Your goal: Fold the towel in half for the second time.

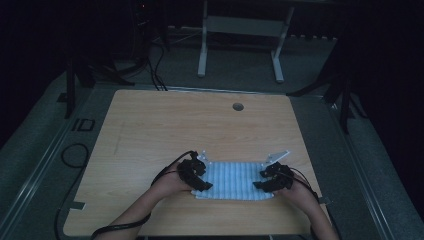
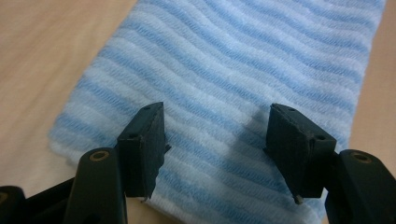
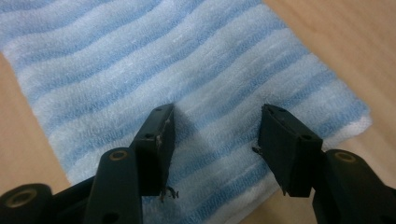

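Left claw [image 2: 215,140] spread over striped towel [image 2: 224,84], right claw [image 3: 212,144] likewise

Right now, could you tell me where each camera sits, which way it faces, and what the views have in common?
High view: fixed above the person's side, looking forward and down on the wooden table; forearms enter from the bottom, with the left gripper and right gripper at the striped towel.
Left gripper view: rides the left gripper, looking along its open jaws over the towel's end.
Right gripper view: rides the right gripper, jaws open over the other end.
Shared: both gripper views show the same blue-and-white towel on the wood.
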`<state>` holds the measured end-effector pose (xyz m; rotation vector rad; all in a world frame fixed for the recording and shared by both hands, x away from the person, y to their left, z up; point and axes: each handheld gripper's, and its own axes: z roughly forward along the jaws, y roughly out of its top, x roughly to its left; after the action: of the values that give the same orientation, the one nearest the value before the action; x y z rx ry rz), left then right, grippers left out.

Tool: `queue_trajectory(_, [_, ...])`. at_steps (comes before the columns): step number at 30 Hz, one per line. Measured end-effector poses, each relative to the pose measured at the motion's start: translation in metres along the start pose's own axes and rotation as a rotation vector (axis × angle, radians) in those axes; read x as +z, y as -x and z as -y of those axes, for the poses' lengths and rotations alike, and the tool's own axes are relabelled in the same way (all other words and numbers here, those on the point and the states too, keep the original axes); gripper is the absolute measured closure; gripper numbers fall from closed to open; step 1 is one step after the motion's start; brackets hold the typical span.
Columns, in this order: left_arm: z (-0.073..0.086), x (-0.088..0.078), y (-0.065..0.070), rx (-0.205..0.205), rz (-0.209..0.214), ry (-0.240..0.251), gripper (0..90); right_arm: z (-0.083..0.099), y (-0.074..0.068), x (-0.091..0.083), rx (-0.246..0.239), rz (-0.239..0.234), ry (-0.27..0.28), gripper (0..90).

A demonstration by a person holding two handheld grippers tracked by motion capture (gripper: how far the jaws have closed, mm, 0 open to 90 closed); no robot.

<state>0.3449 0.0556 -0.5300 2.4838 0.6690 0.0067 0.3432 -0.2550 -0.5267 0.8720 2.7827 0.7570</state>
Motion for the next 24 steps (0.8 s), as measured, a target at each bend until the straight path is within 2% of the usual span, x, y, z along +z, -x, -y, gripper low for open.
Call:
queue_trajectory(9, [-0.002,-0.006,-0.029,-0.029,-0.066,-0.040,37.9,-0.036,0.016,0.018,-0.006,-0.007,-0.032,44.4])
queue_trajectory(10, [-0.003,-0.007,-0.032,-0.020,-0.072,-0.048,37.9,-0.040,0.018,0.020,-0.003,-0.006,-0.030,44.2])
queue_trajectory(14, [-0.002,-0.010,-0.045,-0.040,-0.082,-0.051,37.9,-0.053,0.024,0.029,-0.004,-0.008,-0.024,43.9])
queue_trajectory(16, [-0.003,-0.012,-0.052,-0.037,-0.084,-0.066,37.9,-0.059,0.026,0.032,-0.005,-0.008,-0.021,43.8])
queue_trajectory(20, [-0.004,-0.013,-0.066,-0.061,-0.116,-0.072,37.9,-0.070,0.031,0.039,0.007,-0.003,-0.012,43.8])
queue_trajectory(24, [-0.006,-0.014,-0.075,-0.065,-0.129,-0.085,37.9,-0.080,0.034,0.045,0.005,0.009,-0.017,43.7])
